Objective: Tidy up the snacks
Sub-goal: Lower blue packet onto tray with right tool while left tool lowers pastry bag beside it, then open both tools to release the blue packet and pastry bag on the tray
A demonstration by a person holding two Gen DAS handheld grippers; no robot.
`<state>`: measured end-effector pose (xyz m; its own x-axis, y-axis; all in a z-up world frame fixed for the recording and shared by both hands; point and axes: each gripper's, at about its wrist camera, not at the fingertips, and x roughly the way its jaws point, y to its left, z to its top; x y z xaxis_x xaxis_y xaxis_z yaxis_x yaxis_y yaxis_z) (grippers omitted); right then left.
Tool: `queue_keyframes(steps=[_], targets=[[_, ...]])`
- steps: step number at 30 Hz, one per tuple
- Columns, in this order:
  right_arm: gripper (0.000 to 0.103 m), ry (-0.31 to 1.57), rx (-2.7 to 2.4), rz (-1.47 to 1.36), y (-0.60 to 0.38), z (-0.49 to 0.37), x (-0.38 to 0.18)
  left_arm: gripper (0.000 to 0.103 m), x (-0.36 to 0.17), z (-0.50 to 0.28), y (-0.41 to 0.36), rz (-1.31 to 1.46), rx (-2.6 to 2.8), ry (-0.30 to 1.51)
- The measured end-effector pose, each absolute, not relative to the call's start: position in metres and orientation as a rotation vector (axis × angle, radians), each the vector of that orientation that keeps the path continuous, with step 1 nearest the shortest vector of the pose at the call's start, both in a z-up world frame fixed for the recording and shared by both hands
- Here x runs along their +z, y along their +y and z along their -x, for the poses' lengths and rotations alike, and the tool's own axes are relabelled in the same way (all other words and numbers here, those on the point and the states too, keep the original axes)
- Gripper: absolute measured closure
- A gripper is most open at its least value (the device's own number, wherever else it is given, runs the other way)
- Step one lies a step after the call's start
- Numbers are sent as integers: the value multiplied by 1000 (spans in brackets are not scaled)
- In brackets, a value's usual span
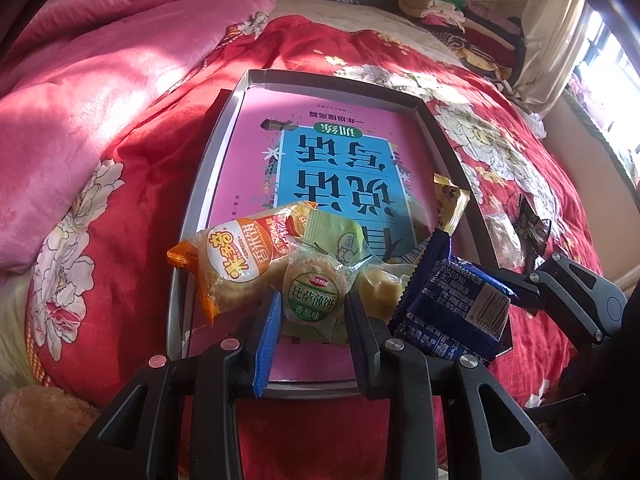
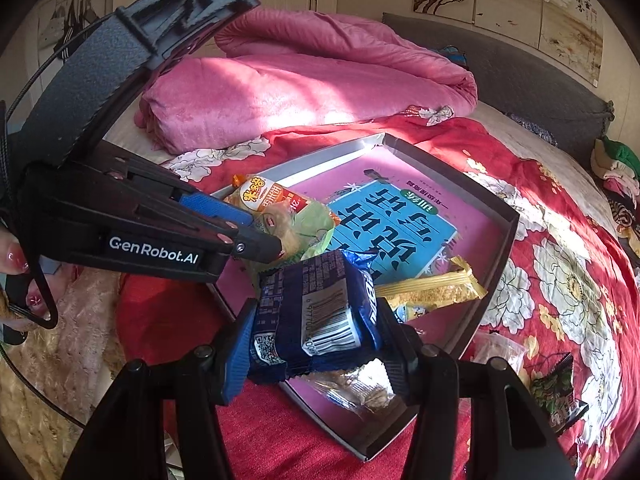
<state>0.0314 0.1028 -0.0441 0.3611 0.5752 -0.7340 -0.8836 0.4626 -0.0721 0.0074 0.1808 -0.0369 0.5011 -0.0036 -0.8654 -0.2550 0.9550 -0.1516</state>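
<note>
A shallow grey box (image 1: 188, 216) (image 2: 496, 248) with a pink and blue book cover inside lies on the red floral bedspread. My left gripper (image 1: 312, 320) (image 2: 272, 236) is shut on a round green-labelled cracker pack (image 1: 316, 300) over the box's near end. An orange rice-cake pack (image 1: 240, 264) (image 2: 264, 196) and a pale green packet (image 1: 336, 232) lie next to it. My right gripper (image 2: 316, 340) is shut on a dark blue snack pack (image 2: 316, 316) (image 1: 452, 304) held above the box. A yellow packet (image 2: 436, 288) (image 1: 450, 200) lies inside the box.
A pink quilt (image 1: 120, 80) (image 2: 312, 76) is bunched at the bed's far side. A clear packet (image 2: 500, 348) and a dark green packet (image 2: 560, 392) lie on the bedspread outside the box. Folded clothes (image 1: 452, 16) are stacked by the headboard.
</note>
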Motion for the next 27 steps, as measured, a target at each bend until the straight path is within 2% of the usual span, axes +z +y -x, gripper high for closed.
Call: queue_keyframes(steps=[27], targets=[[42,698,971,470,86,-28,-38,70,-39,-9,180,271,147,1043]])
